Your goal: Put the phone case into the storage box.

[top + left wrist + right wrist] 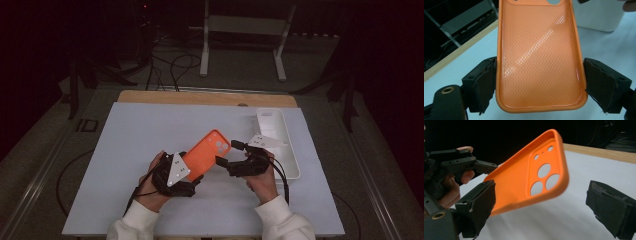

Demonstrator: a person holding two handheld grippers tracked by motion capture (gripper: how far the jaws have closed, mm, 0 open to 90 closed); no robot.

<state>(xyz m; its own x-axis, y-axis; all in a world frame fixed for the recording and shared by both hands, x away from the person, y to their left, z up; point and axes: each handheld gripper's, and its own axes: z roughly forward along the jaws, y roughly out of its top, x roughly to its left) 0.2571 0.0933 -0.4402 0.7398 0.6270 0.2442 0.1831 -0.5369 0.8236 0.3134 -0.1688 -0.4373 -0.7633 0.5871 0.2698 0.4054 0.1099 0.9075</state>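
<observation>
An orange phone case (207, 152) is held tilted above the table, camera holes at its far end. My left gripper (191, 174) is shut on its near end. In the left gripper view both pads (486, 82) press the long sides of the case (539, 57), whose textured inside faces the camera. My right gripper (229, 152) is open at the case's camera end. In the right gripper view the case (524, 177) hangs between the wide-apart jaws of that gripper (544, 207), close to the left pad (482, 200) and well clear of the other.
A long white tray (280, 140) lies on the pale table sheet (150, 130) just right of my right hand, also seen as a white tray wall (599, 17) behind the case. A wooden table edge (205, 97) runs along the back. Cables trail from both grippers.
</observation>
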